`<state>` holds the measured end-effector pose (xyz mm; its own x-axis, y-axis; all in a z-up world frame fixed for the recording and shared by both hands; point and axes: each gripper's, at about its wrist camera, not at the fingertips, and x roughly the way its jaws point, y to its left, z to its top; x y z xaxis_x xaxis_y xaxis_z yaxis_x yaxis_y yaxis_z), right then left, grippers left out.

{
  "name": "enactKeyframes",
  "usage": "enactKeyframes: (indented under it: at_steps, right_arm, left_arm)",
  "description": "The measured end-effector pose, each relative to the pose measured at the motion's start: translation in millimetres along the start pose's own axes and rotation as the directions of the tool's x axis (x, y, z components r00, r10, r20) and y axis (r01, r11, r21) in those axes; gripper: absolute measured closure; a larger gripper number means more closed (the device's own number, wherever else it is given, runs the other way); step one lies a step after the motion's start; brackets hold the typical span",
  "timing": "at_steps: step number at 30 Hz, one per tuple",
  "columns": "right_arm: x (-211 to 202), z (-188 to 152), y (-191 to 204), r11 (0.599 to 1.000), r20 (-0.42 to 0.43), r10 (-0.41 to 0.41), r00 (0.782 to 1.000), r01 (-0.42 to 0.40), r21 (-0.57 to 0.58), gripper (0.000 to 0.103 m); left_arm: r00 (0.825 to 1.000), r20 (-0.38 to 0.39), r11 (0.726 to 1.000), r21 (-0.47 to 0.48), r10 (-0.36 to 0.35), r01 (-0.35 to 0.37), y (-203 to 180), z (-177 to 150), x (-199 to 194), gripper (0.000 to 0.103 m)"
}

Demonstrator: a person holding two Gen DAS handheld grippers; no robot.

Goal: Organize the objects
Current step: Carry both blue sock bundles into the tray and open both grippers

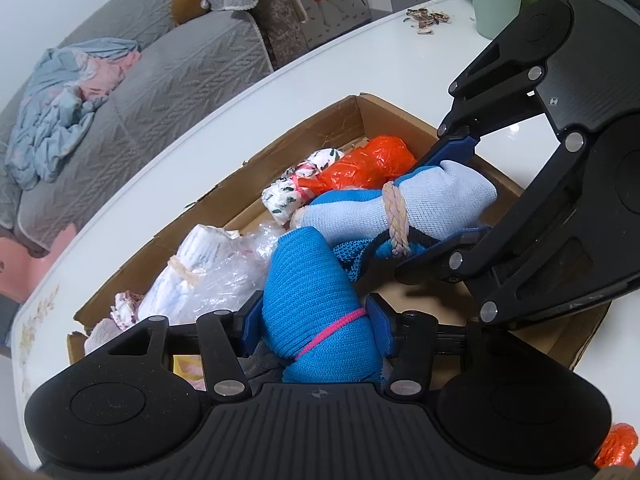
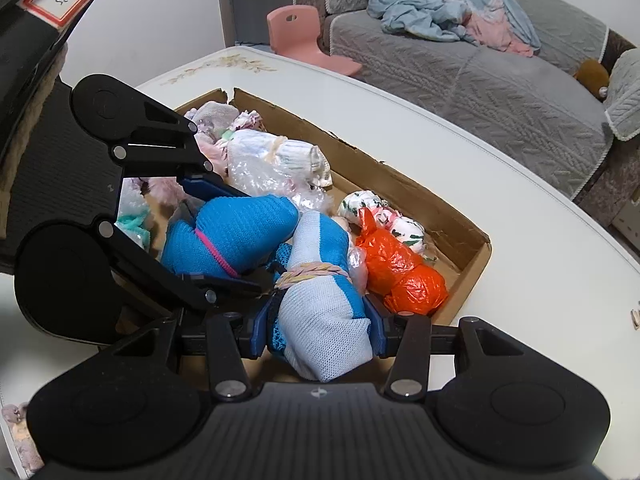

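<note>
A shallow cardboard box (image 1: 304,128) (image 2: 420,196) on the white table holds several rolled bundles. My left gripper (image 1: 316,330) is shut on a bright blue knit roll (image 1: 308,280) tied with a pink band, inside the box; the same roll shows in the right wrist view (image 2: 236,228). My right gripper (image 2: 320,332) is shut on a pale blue and blue roll (image 2: 320,320) tied with a twisted cream band; the left wrist view shows it too (image 1: 432,196). The two rolls touch. An orange plastic bundle (image 1: 372,164) (image 2: 400,272) and a white floral roll (image 1: 296,190) (image 2: 376,208) lie beyond them.
A clear-plastic-wrapped white bundle (image 1: 196,276) (image 2: 272,156) lies in the box. A mint green cup (image 1: 494,6) and scattered shells (image 1: 426,18) sit on the table. Another orange bundle (image 1: 618,450) lies outside the box. A grey sofa (image 2: 500,92) and pink chair (image 2: 304,32) stand behind.
</note>
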<state>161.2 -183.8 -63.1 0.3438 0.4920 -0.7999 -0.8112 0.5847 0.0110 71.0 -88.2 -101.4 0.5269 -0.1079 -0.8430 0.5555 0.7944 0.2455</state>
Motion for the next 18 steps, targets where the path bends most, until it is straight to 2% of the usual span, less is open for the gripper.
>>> enactKeyframes:
  at_steps: [8, 11, 14, 16, 18]
  right_arm:
    - [2.3, -3.2, -0.6, 1.0, -0.006, -0.013, 1.0, 0.013, -0.01, 0.058]
    - [3.3, -4.9, -1.7, 1.0, -0.018, -0.018, 1.0, 0.018, -0.016, 0.057]
    - [1.8, -5.4, -2.1, 1.0, -0.022, -0.018, 1.0, 0.018, -0.018, 0.057]
    - [0.7, -5.2, -3.6, 1.0, -0.022, -0.018, 1.0, 0.018, -0.017, 0.056]
    - [-1.0, -5.5, -4.3, 1.0, -0.023, -0.019, 1.0, 0.019, -0.013, 0.052]
  left_arm:
    - [1.0, 0.01, 1.0, 0.013, 0.01, -0.011, -6.3, -3.3, 1.2, 0.042]
    - [1.0, 0.02, 1.0, 0.018, 0.014, -0.014, -8.6, -5.4, 2.1, 0.038]
    - [1.0, 0.023, 1.0, 0.025, -0.004, 0.003, -11.1, -6.4, 2.0, 0.029]
    - [1.0, 0.021, 0.999, 0.032, -0.021, 0.02, -14.0, -7.1, 2.4, 0.017]
    - [0.999, 0.017, 0.999, 0.032, -0.04, 0.04, -16.1, -8.1, 2.6, 0.01]
